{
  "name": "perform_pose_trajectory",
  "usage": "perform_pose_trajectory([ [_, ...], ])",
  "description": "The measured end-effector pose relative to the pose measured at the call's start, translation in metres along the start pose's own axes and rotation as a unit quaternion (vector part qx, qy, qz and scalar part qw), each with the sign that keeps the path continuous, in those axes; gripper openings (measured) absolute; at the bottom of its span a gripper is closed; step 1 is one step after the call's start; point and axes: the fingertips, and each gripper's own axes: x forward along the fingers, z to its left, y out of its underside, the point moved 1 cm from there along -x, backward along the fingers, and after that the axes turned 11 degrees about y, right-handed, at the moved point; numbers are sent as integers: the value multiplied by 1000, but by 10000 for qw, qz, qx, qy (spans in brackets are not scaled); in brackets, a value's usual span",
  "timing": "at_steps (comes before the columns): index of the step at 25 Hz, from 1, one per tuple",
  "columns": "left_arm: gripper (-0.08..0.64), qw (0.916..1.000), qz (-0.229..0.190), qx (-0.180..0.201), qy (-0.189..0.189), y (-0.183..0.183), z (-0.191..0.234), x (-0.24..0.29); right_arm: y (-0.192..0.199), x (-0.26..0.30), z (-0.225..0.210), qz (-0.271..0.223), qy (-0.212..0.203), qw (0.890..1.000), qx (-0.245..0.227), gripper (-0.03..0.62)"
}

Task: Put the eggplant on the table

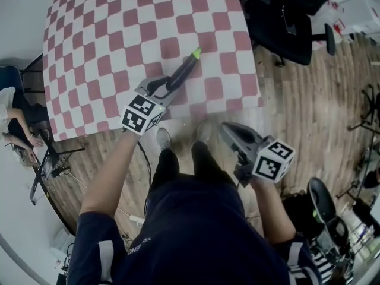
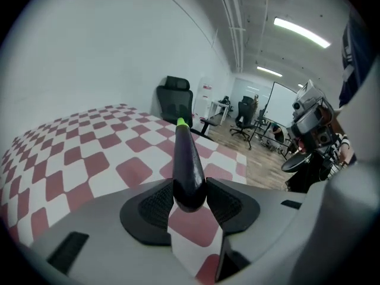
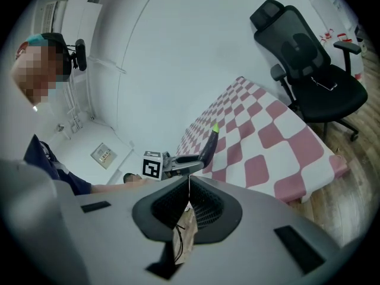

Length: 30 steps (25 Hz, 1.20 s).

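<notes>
A long dark purple eggplant (image 1: 183, 73) with a bright green tip is clamped at its blunt end by my left gripper (image 1: 167, 89). It juts forward over the near edge of the red-and-white checked table (image 1: 113, 40). In the left gripper view the eggplant (image 2: 187, 162) runs away from the pads (image 2: 155, 205), tip pointing toward the far side of the table (image 2: 77, 159). My right gripper (image 1: 228, 132) hangs over the wooden floor right of the table, jaws together, nothing between them. From the right gripper view I see my right gripper (image 3: 189, 202), the eggplant (image 3: 209, 146) and the left gripper (image 3: 178, 166).
A black office chair (image 1: 285, 16) stands by the table's far right corner. Wooden floor (image 1: 309, 111) lies to the right. Stands and cables (image 1: 53, 165) sit at the left, more gear (image 1: 332, 224) at the lower right. My feet (image 1: 178, 153) are at the table's near edge.
</notes>
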Motion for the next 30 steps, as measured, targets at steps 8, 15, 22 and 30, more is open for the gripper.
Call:
perform_pose_trajectory([
  [8,196,9944,992,314,-205,13,23,47,0,-3,-19,60,124,9998,150,18],
  [15,200,9883,1369,548,-380,20,28,60,14,-9,-20,94,181,9996,185,18],
  [22,244,9901,1249,548,-342,20,17,52,21,-15,-12,43,200,9997,140,18],
  [30,247,9968,354,685,-228,-10,-26,-11,27,-14,23,-109,73,9999,-17,18],
])
